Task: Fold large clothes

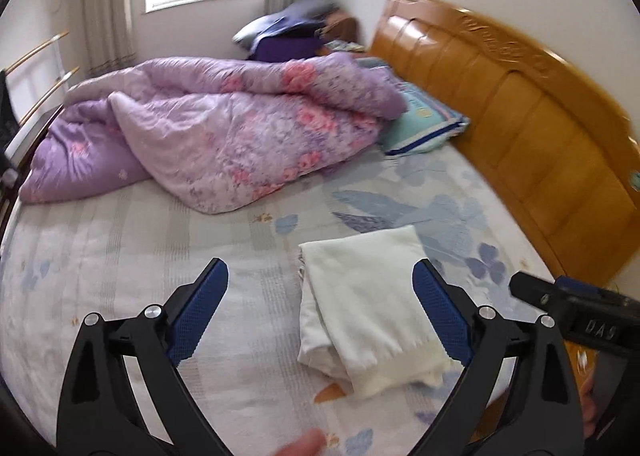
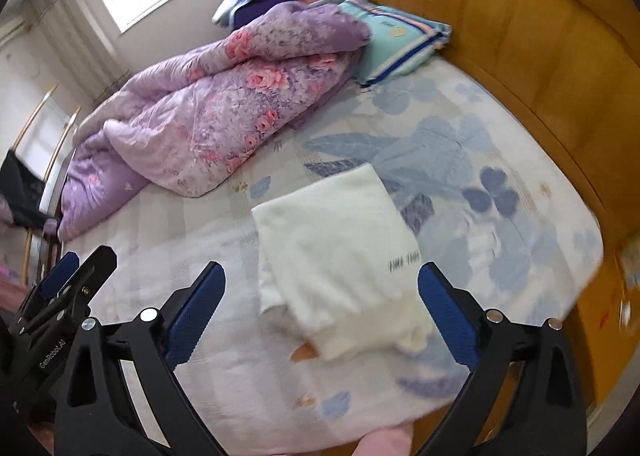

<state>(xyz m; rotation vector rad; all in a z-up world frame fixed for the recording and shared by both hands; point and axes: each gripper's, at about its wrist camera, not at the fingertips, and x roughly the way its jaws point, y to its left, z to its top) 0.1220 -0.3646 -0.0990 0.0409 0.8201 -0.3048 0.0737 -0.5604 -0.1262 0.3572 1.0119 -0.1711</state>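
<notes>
The white garment [image 1: 372,308] lies folded into a compact stack on the bed [image 1: 120,240], well apart from the purple quilt [image 1: 224,135], which sits toward ten o'clock from it. The headboard [image 1: 520,103] runs along the two o'clock side, with a pillow [image 1: 420,127] against it.

The left gripper [image 1: 320,280] has its jaws spread wide with nothing between the pads; the garment only shows beyond them. The right gripper [image 2: 320,280] is likewise wide open and empty, above the stack. Each shows at the edge of the other's view, at three o'clock in the left view and nine o'clock in the right.

By the look of it, the folding step is done and the cloth released. The near edge toward six o'clock looks slightly uneven, layers peeking out. The next move probably calls for squaring that edge, or for fetching another garment; none is visible here
</notes>
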